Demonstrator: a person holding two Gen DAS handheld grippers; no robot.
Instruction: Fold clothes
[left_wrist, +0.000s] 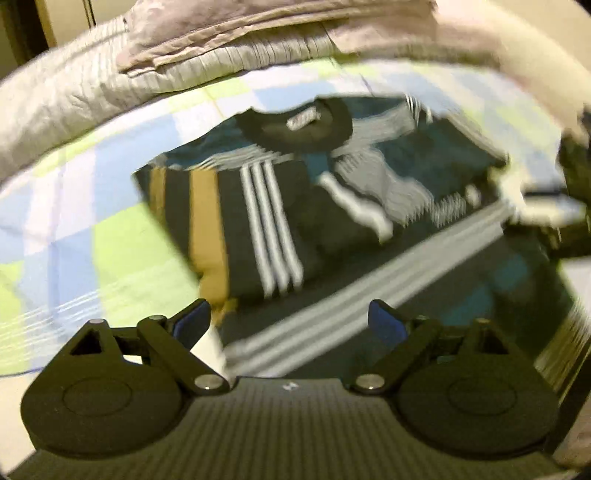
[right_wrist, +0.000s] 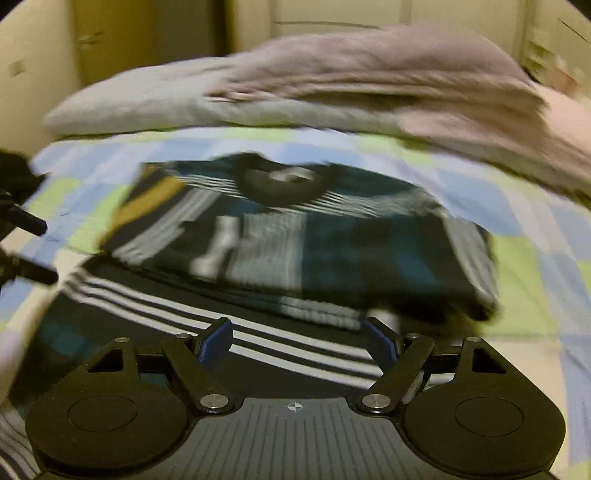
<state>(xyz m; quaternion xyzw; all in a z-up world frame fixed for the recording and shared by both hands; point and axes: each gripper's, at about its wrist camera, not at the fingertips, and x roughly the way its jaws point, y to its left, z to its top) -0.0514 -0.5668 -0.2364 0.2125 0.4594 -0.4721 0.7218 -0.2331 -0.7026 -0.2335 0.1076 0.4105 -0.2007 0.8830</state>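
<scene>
While the shirt (right_wrist: 295, 240) lies part-folded mid-bed (right_wrist: 524, 258), both the left gripper (left_wrist: 290, 321) and right gripper (right_wrist: 295, 343) gape wide and empty; each should pinch a near hem corner squarely, then fold evenly toward the collar.

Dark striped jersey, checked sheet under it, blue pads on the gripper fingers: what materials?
Dark striped jersey: looks like thin knit sportswear, matte, lying limp in flat folds; blur hides the weave.
Checked blue-green sheet: seems a woven bed fabric, matte, softly creased.
Blue pads: probably rubber or foam, dull and unglossy, on hard black plastic-looking fingers; not certain.
</scene>
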